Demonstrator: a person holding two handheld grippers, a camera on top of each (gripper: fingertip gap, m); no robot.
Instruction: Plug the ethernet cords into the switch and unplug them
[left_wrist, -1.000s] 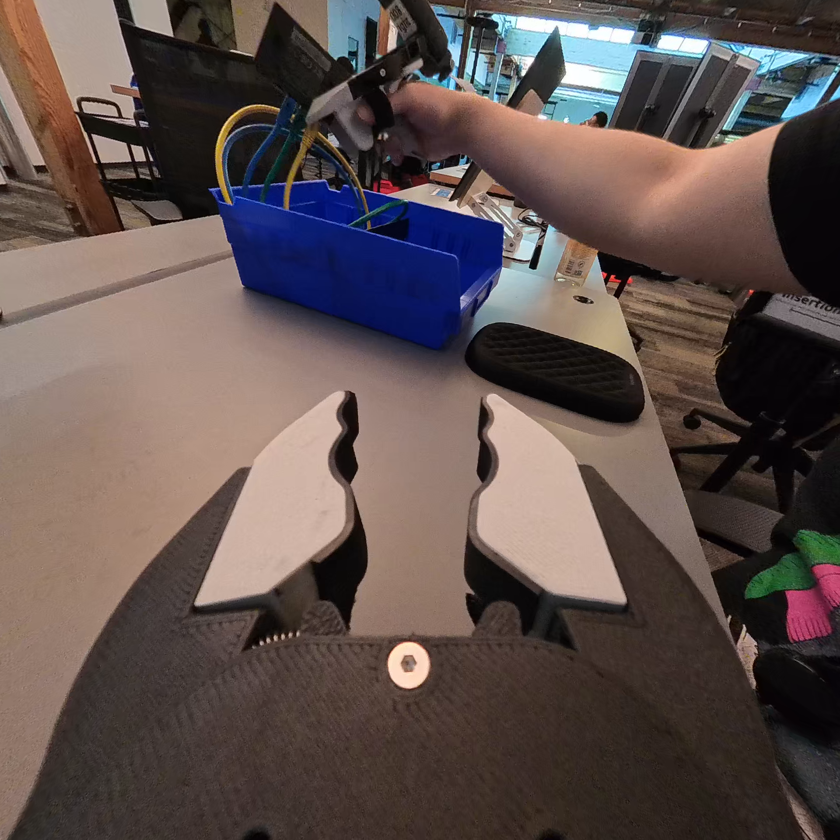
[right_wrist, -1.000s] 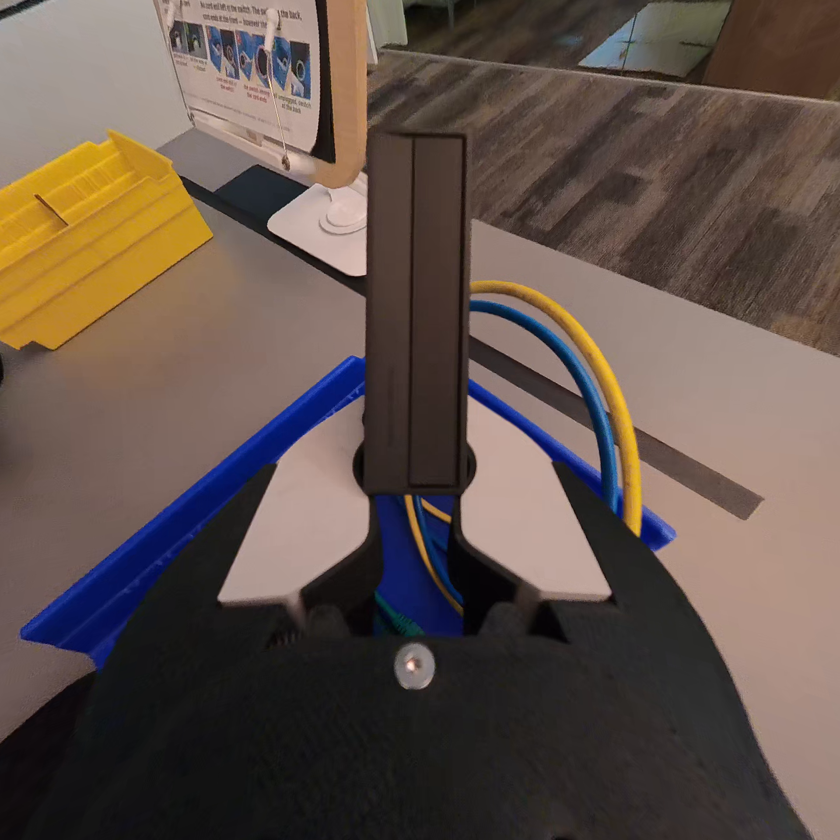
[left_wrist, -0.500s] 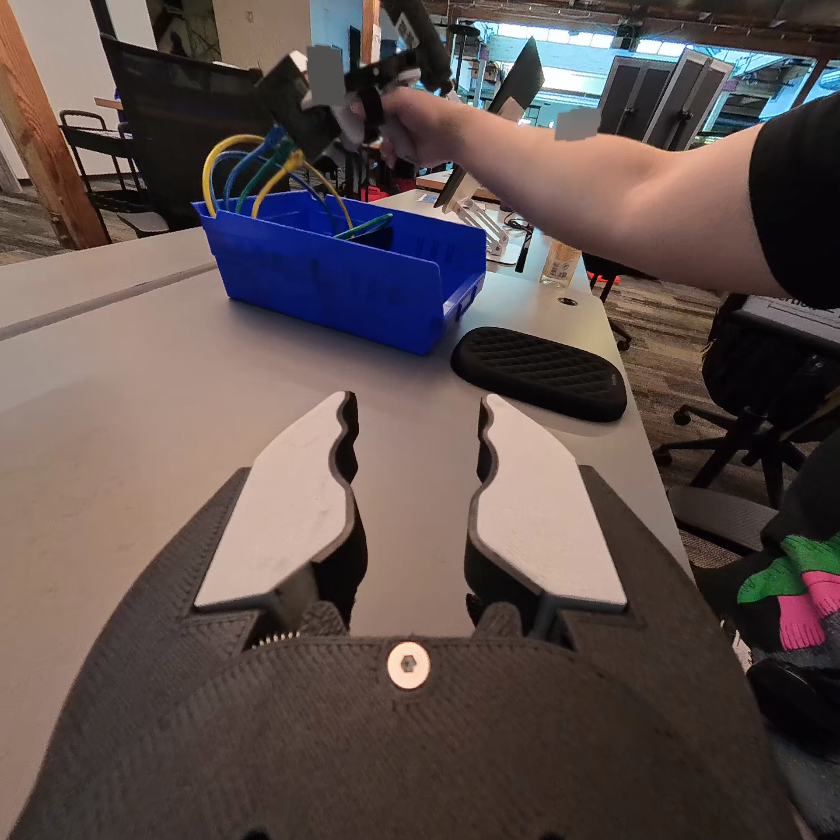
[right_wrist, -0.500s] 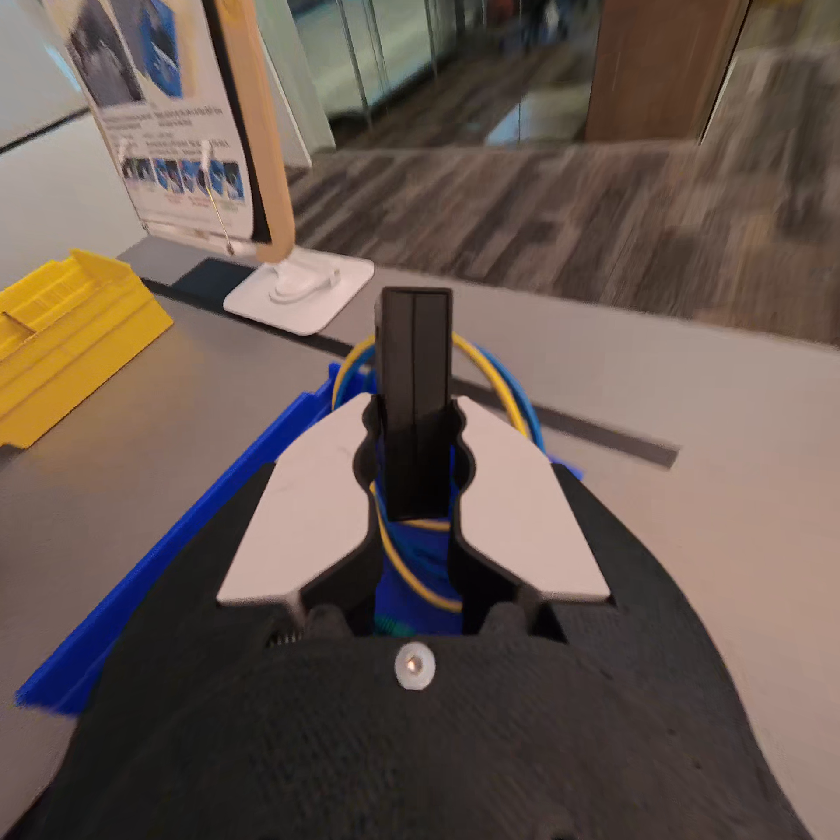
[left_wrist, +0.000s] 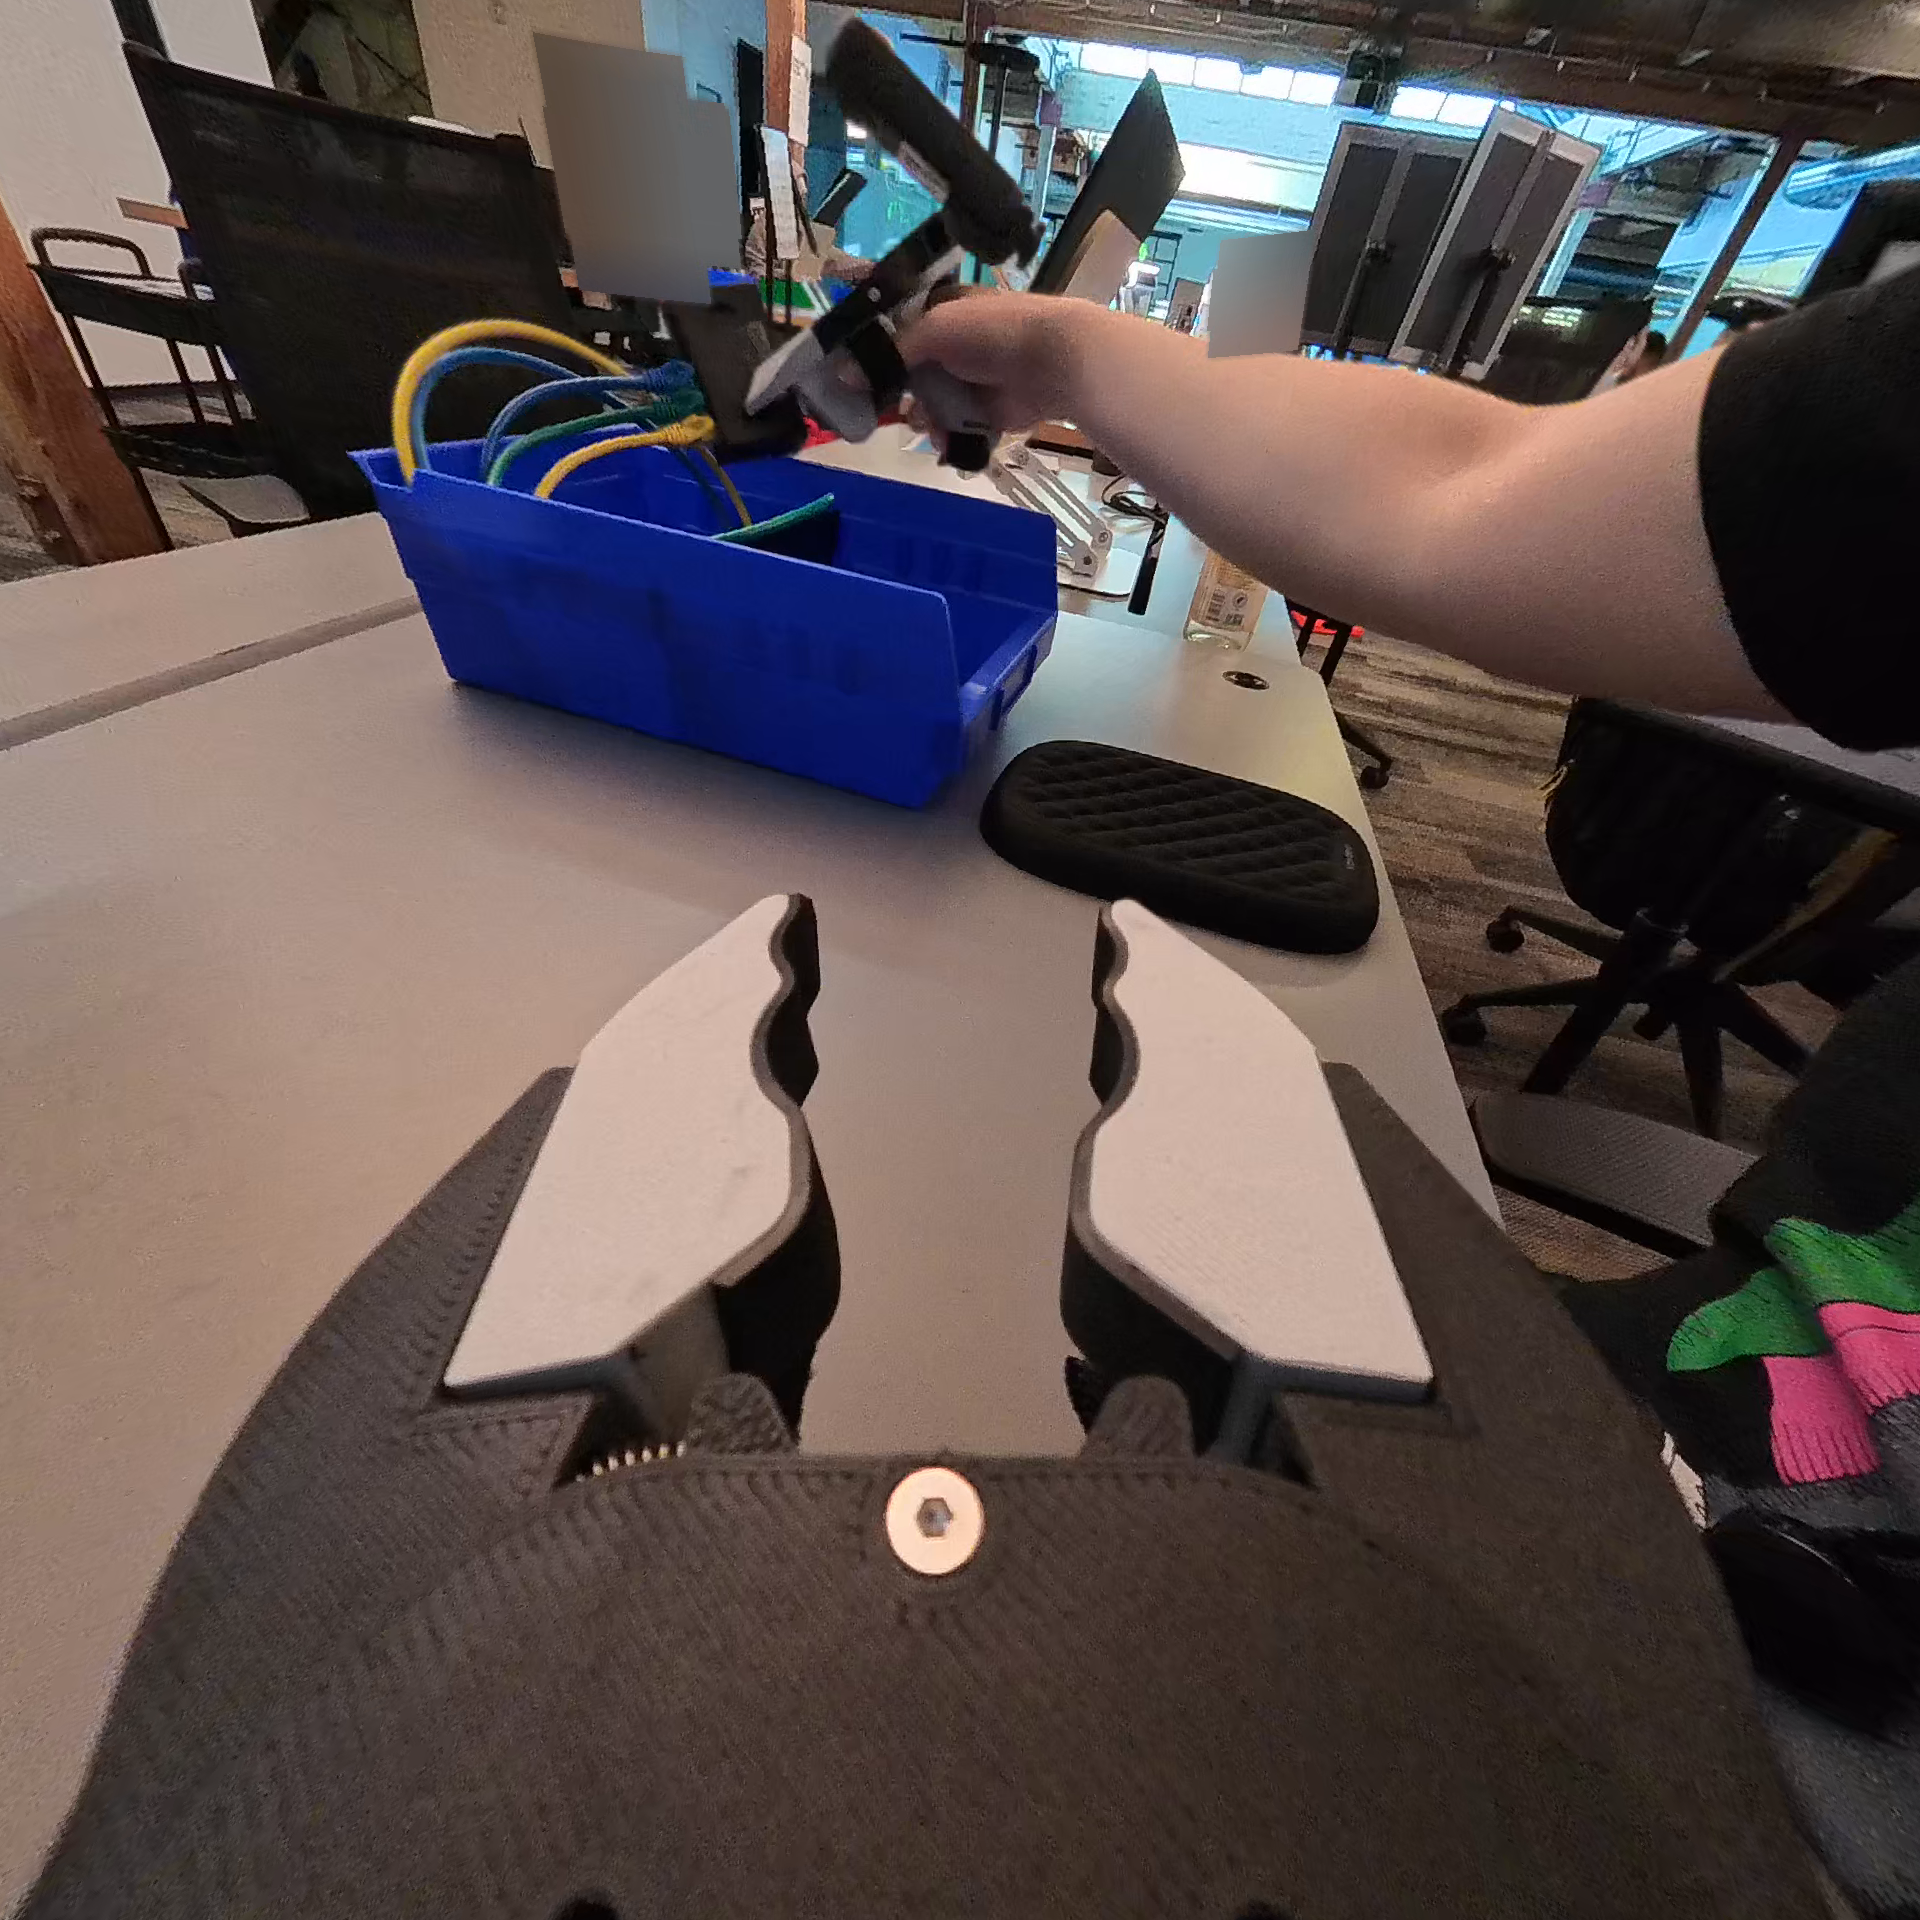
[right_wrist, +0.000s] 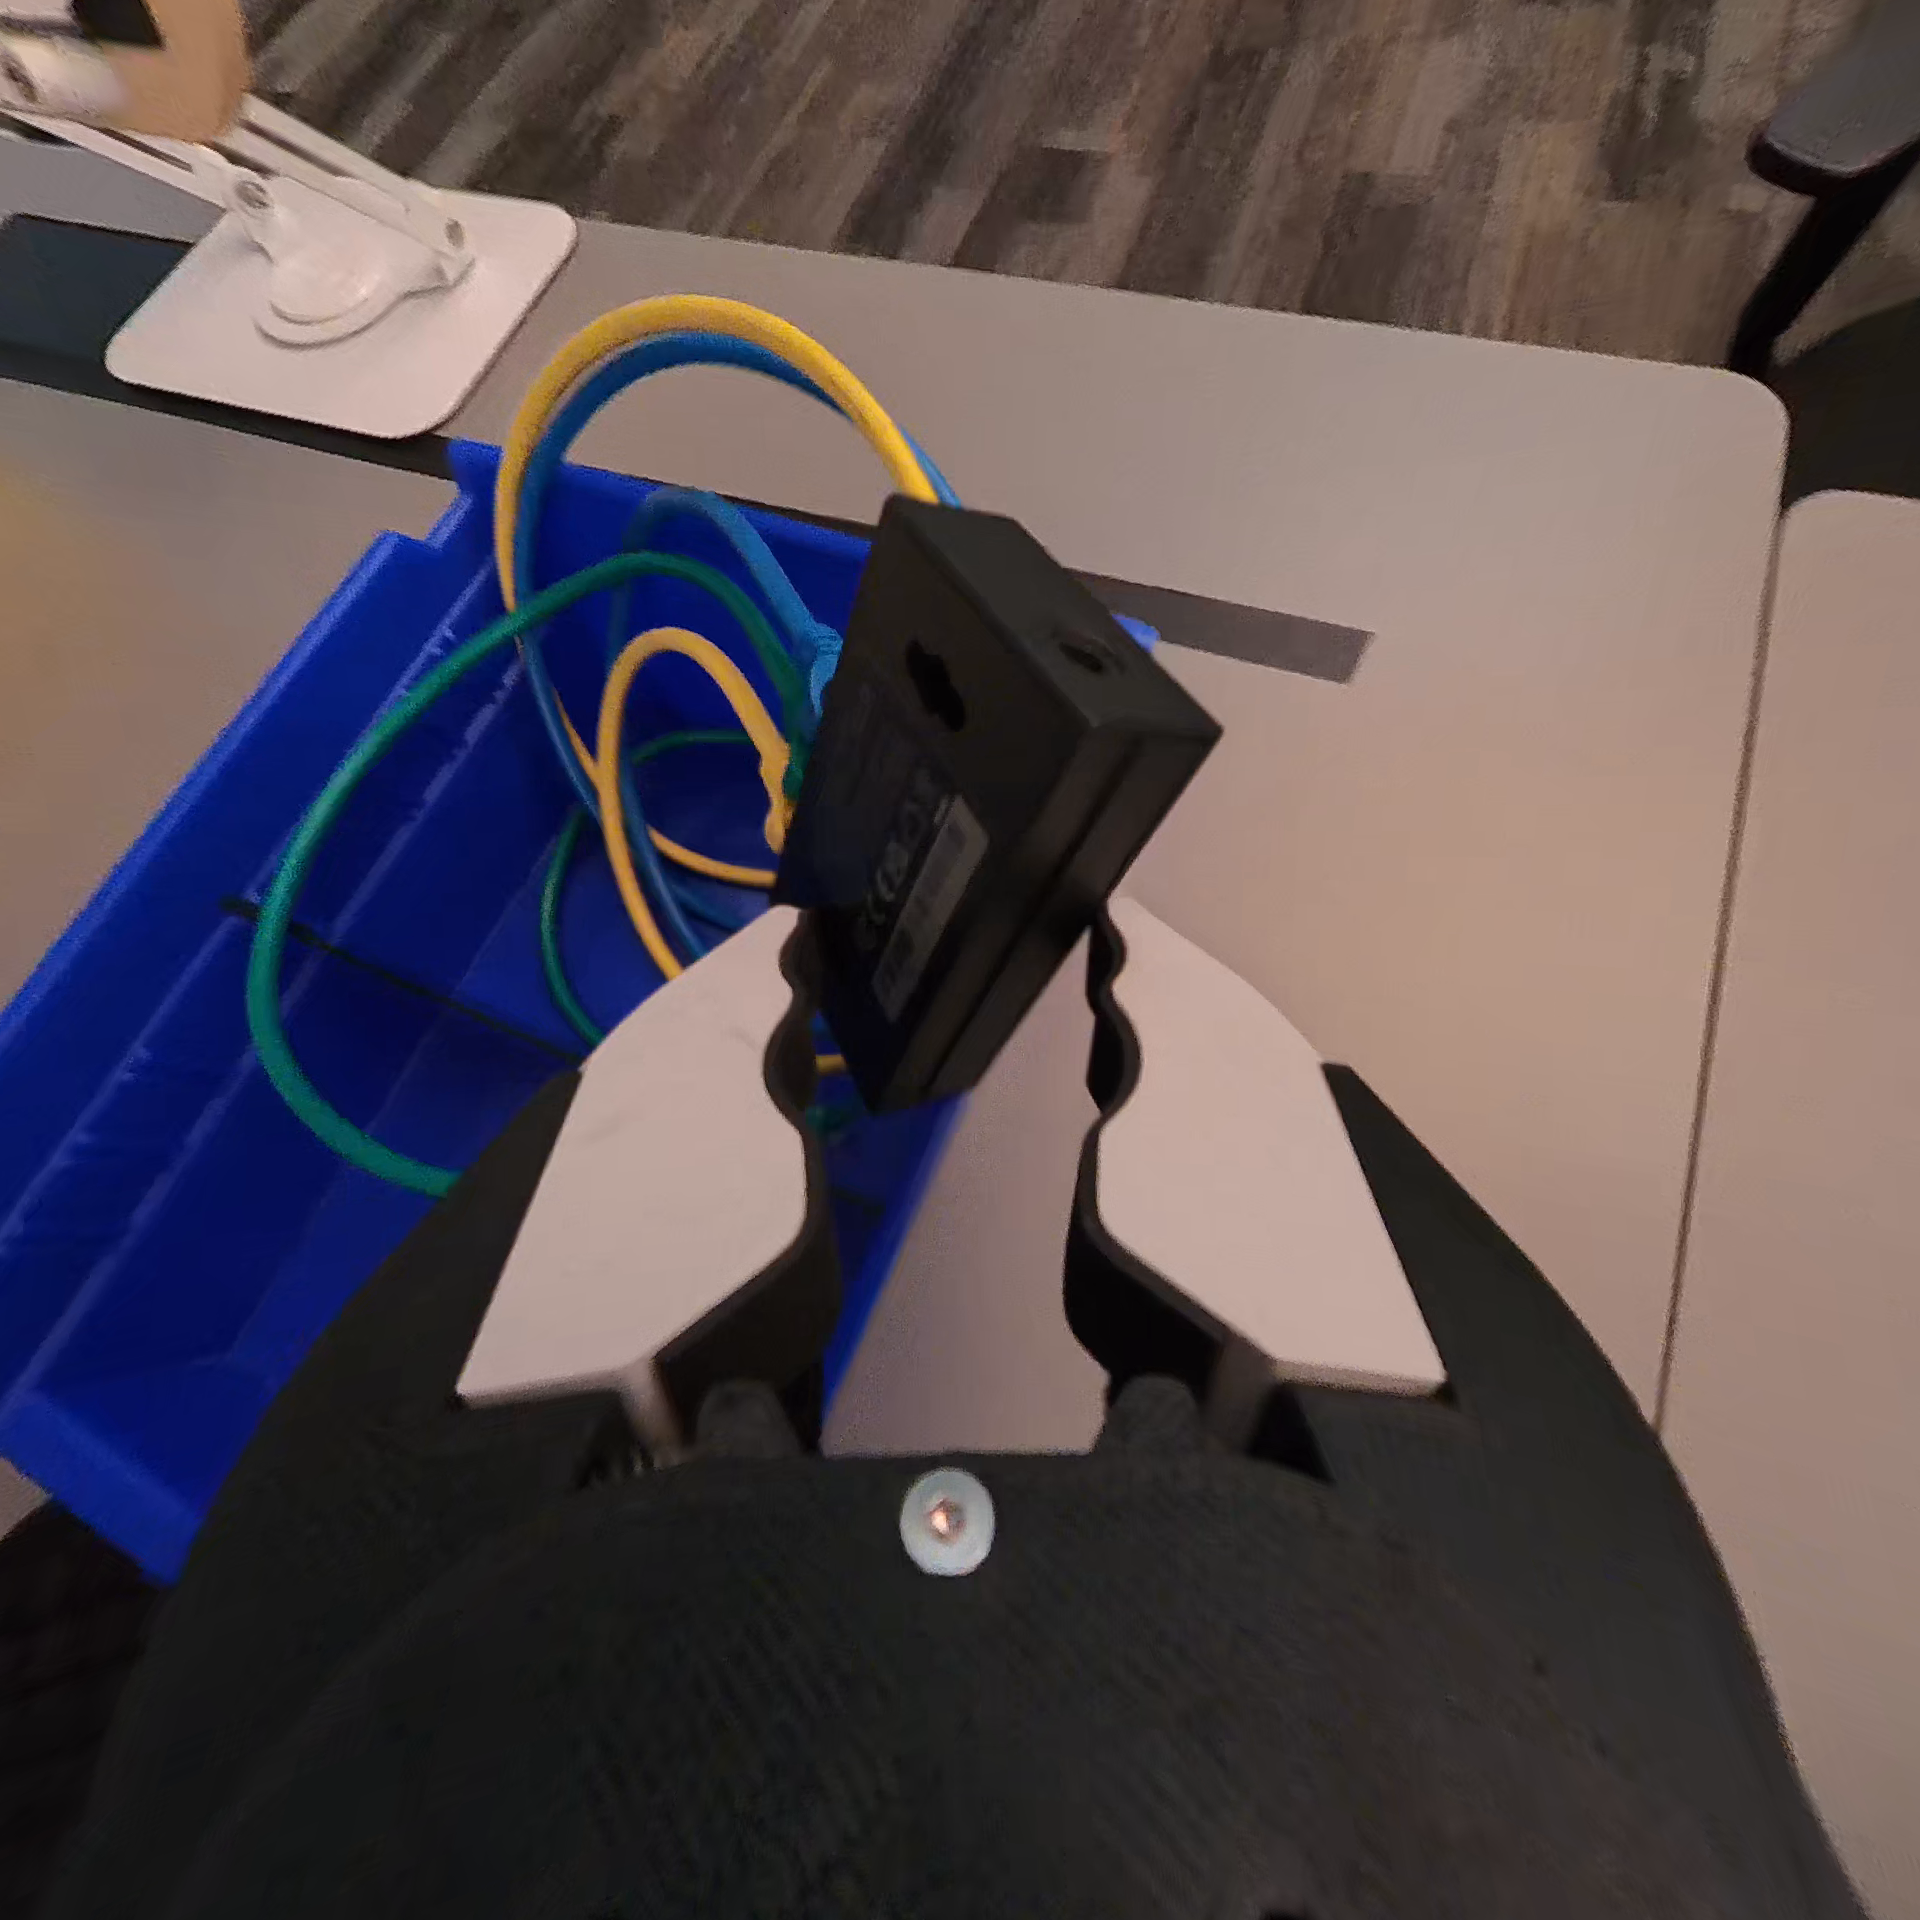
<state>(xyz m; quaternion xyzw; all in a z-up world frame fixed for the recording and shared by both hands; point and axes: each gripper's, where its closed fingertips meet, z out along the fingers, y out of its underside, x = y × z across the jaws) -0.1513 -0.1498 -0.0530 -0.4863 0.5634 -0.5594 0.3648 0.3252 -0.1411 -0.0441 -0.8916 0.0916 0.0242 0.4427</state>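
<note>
My right hand-held gripper (right_wrist: 940, 997) grasps the boxy matte-black switch (right_wrist: 987, 790), glossy looped cords (right_wrist: 623, 665) trailing into the ribbed blue plastic bin (right_wrist: 208, 1039); my left hand-held gripper (left_wrist: 951, 987) gapes, released, over the smooth grey desk (left_wrist: 312, 883).

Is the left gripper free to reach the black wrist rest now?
Probably yes. The left gripper is open and holds nothing, and only bare table lies between it and the wrist rest.

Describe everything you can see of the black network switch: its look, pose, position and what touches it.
The switch is a small, black, matte box that looks like plastic, with a pale label on one face. It is tilted, lifted above the blue bin. The right gripper pinches its near end. Yellow, blue and green cords are plugged into its far-left side and loop down into the bin.
</note>
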